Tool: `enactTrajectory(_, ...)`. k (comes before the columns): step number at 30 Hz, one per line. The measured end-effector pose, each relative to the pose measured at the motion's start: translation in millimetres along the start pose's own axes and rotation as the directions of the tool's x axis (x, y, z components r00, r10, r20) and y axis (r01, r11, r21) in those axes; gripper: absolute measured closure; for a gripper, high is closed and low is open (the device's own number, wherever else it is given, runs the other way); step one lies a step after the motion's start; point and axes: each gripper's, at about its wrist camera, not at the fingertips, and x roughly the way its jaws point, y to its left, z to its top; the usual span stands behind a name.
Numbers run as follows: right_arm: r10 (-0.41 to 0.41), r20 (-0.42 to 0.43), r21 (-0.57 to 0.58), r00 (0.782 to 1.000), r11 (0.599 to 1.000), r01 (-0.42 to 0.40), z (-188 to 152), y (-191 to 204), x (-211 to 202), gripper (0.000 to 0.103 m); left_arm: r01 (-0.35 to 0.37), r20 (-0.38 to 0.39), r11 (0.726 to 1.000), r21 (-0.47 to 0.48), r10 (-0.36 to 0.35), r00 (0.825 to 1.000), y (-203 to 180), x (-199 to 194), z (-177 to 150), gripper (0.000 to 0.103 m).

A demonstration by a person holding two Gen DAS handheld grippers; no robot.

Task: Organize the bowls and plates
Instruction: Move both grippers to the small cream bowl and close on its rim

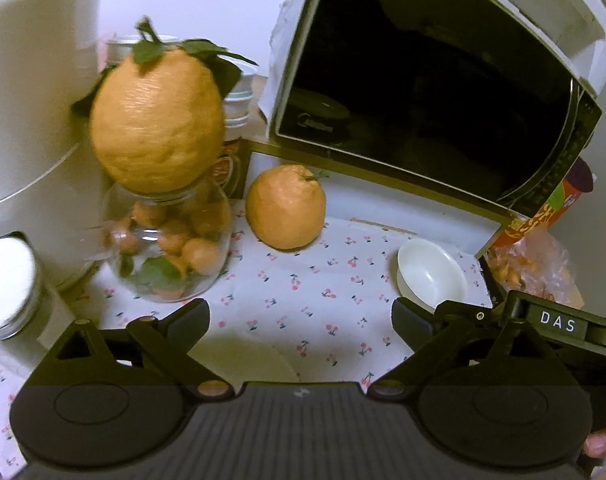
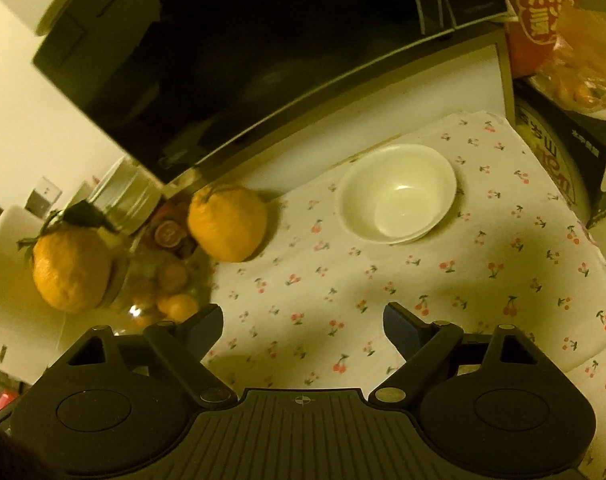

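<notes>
White and glossy, a small round ceramic bowl (image 2: 399,194) is seen empty on the cherry-print cloth (image 2: 483,280) below the black microwave (image 2: 243,60), just beside a loose orange citrus fruit (image 2: 227,222). If approached carelessly, the fruit could be knocked rolling, or the smooth rim could slip. The left gripper (image 1: 301,316) and right gripper (image 2: 303,320) are held tilted downward, jaws spread wide, nothing between them.

Glossy white bowl (image 2: 399,194) on matt cherry-print cloth (image 2: 443,280), clear glass jar (image 1: 171,240), rough-skinned citrus (image 1: 285,207).
</notes>
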Motion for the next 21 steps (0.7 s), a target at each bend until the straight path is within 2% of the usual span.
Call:
enactTrajectory(15, 0.016, 0.042, 0.110, 0.999, 0.994, -0.021, 29, -39, 26, 0.014, 0.038, -0.038, 0.996, 0.081, -0.035, 0.999, -23, 62, 9, 0.005)
enactTrajectory(21, 0.040, 0.061, 0.156, 0.997, 0.987, -0.049, 34, -53, 36, 0.014, 0.079, -0.059, 0.992, 0.094, -0.074, 0.996, -28, 84, 11, 0.007)
